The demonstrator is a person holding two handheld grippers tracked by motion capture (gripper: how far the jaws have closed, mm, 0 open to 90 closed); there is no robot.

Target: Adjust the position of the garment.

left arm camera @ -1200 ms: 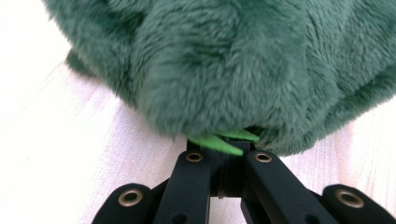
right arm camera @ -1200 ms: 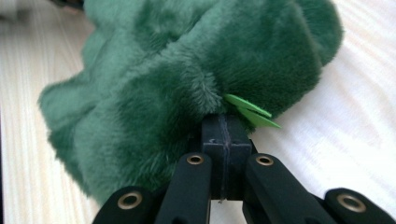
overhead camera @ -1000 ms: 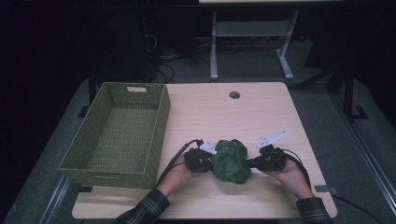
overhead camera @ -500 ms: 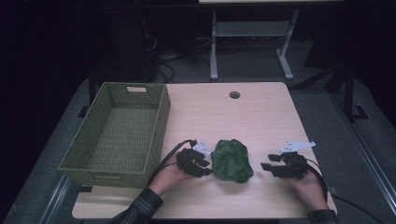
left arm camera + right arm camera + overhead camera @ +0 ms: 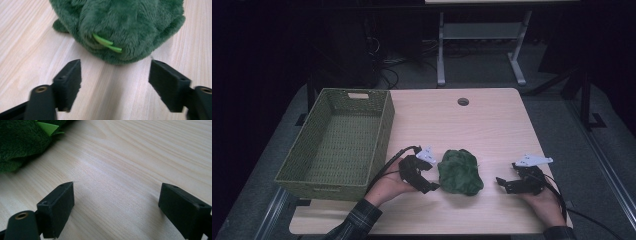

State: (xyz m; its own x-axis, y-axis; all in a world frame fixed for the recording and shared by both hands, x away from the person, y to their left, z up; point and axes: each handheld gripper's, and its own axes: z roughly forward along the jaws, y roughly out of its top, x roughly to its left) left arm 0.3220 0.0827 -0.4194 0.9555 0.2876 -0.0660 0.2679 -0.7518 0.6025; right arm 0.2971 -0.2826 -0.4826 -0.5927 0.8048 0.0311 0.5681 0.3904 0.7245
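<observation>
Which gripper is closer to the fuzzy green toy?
The left gripper, right beside the green plush toy. The right gripper sits farther off with bare table between.

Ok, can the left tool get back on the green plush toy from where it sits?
Probably yes: the left tool is open, the green plush toy lies just ahead of it on bare table, nothing between.

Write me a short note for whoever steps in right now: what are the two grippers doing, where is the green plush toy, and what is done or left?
Left gripper: jaws have just been opening, now wide, nothing between them, close beside the toy.
Right gripper: jaws also just opened, empty, off to the toy's other side.
Green plush toy: lying free on the table, between the grippers, touched by neither.
Basket: at the table's left edge, nothing in it.
Done: toy let go.
Left: probably moving the toy into the basket, though that is a guess.
</observation>
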